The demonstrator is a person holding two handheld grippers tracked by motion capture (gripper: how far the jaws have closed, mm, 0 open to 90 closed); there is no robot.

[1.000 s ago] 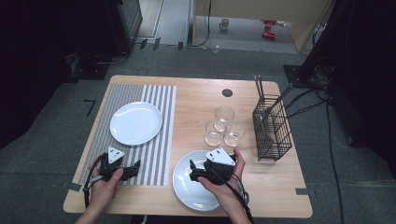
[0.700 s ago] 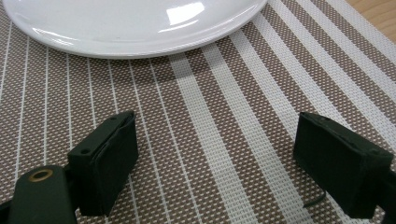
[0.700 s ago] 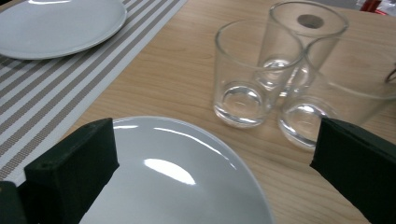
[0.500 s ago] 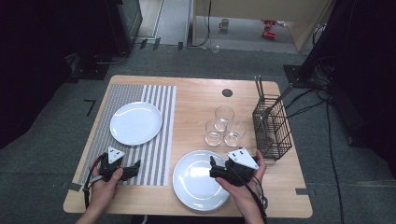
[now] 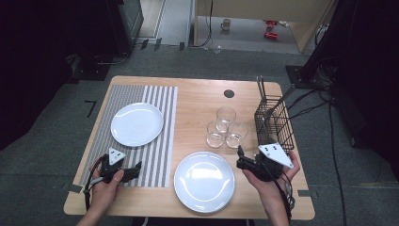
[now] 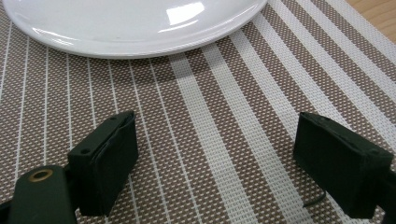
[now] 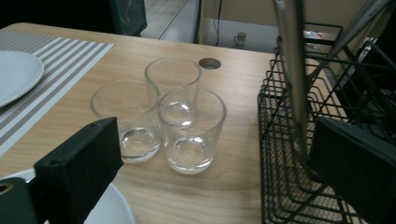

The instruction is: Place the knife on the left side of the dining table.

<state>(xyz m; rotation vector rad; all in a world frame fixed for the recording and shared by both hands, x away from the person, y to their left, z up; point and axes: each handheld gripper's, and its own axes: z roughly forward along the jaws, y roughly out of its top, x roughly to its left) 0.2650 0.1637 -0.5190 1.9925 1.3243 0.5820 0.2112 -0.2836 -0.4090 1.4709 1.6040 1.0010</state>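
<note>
The right gripper (image 5: 241, 157) hangs over the table's right side, jaws spread wide with nothing between them, pointed at the cluster of three clear glass tumblers (image 7: 163, 114) just ahead. The tumblers stand upright on the bare wooden table (image 5: 197, 101), bunched so their walls touch or nearly touch, between the near white plate (image 5: 204, 181) and the black wire basket (image 5: 274, 127).

These look like the tricky customers here: smooth glass, likely slippery under the pads, stiff, and breakable if knocked. The nearest tumbler (image 7: 191, 130) seems the one to go for, and the safest hold would be one jaw inside and one outside the rim, or across the wall on its free side. Because they crowd each other, a jaw pushed between them could nudge a neighbour over.

The left gripper (image 6: 217, 158) rests low over the striped placemat (image 5: 155, 141), jaws open and empty, with the far white plate (image 6: 135, 23) just beyond them.

Hard to read: glass against glass in the right gripper view makes it unclear which walls truly touch. The basket's handles (image 7: 292, 60) cut across that view, its inside is mostly dark, and the far plate is cropped at the top of the left gripper view.
</note>
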